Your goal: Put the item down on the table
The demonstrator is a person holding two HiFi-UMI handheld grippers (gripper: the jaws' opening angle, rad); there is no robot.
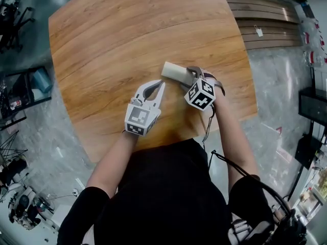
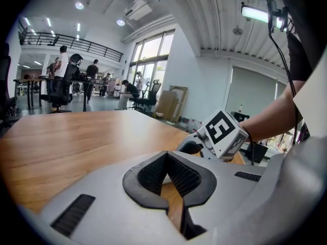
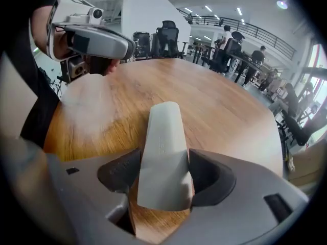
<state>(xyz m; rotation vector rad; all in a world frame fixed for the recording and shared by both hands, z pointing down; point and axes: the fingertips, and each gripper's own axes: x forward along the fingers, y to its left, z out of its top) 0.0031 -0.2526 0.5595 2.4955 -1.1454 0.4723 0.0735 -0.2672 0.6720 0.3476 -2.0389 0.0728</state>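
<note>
An oblong off-white item (image 1: 176, 71) lies lengthwise on the round wooden table (image 1: 127, 34), near its front right. In the right gripper view the item (image 3: 164, 152) sits between the two dark pads of my right gripper (image 3: 163, 176). Thin slivers of wood show on both sides of it, so the pads stand just off it, open. In the head view my right gripper (image 1: 190, 75) is at the item's near end. My left gripper (image 1: 161, 86) hovers just to its left with its tips together, shut and empty. The left gripper view shows its pads (image 2: 166, 160) meeting over the table (image 2: 61, 137).
The table's front edge runs close to the person's black-clad body (image 1: 168, 188). Stacked wooden boards (image 1: 265, 19) lie on the floor beyond the table's right side. Office chairs (image 3: 166, 37), desks and people stand in the background. A headset rig (image 3: 92, 34) hangs at the left.
</note>
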